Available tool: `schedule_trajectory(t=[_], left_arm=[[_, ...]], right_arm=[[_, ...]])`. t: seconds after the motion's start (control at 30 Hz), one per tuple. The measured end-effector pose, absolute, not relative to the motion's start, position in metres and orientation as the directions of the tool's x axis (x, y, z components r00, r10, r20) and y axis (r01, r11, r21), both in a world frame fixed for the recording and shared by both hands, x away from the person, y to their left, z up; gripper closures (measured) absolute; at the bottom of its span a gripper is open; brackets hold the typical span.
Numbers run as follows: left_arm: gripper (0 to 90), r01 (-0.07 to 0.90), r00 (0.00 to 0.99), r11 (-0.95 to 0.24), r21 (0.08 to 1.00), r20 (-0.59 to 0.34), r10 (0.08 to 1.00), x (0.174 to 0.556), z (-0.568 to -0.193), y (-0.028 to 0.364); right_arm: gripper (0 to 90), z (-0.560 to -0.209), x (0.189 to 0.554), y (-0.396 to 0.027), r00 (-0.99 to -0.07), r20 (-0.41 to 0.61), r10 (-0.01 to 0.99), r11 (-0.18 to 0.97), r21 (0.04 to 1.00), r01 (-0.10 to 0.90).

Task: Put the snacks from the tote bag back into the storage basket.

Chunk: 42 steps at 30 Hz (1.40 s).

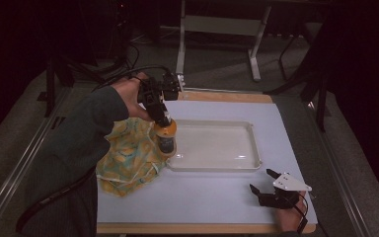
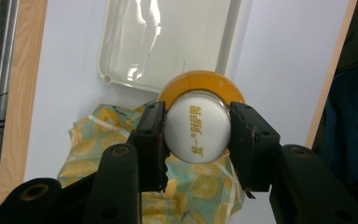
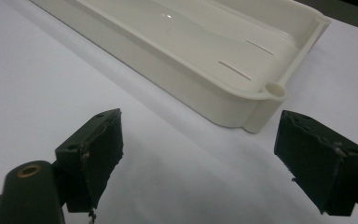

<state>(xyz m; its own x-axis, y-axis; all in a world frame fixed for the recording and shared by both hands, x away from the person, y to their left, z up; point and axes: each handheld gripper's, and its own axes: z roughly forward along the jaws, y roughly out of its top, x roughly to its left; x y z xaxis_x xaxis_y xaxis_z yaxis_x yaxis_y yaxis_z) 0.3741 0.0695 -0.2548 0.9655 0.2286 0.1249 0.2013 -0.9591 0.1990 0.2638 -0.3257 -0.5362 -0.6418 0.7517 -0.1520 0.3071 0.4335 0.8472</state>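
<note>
An orange bottle (image 1: 166, 134) with a white cap (image 2: 197, 132) hangs in the air over the left edge of the white tray (image 1: 246, 163). My left gripper (image 1: 161, 121) points down and is shut on its cap; in the left gripper view both pads (image 2: 152, 135) press the cap's sides. Under and left of the bottle lies a yellow-and-teal cloth bag (image 1: 128, 158) printed with orange slices (image 2: 200, 191). My right gripper (image 1: 262, 180) rests low at the table's front right corner, jaws wide apart with nothing between them (image 3: 198, 156), facing the tray's corner (image 3: 275, 91).
A white sheet (image 1: 217, 197) covers the wooden tabletop (image 1: 227, 96). The tray's inside is bare. Metal frame legs (image 1: 254, 54) stand on the floor beyond the far edge, and a rail (image 1: 24, 163) runs along the table's left side.
</note>
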Motion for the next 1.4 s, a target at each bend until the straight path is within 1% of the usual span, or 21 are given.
schedule_trajectory(t=[0.93,1.4], left_arm=[[58.8,0.158,0.98,-0.97,0.186,0.095,0.177,0.38,-0.279,0.037],[58.8,0.17,0.975,-0.969,0.179,0.109,0.192,0.384,-0.292,0.034]], right_arm=[[15.1,-0.536,0.263,-0.327,-0.639,-0.154,0.754,0.425,0.855,0.296],[15.1,-0.536,0.262,-0.326,-0.639,-0.157,0.753,0.427,0.855,0.293]])
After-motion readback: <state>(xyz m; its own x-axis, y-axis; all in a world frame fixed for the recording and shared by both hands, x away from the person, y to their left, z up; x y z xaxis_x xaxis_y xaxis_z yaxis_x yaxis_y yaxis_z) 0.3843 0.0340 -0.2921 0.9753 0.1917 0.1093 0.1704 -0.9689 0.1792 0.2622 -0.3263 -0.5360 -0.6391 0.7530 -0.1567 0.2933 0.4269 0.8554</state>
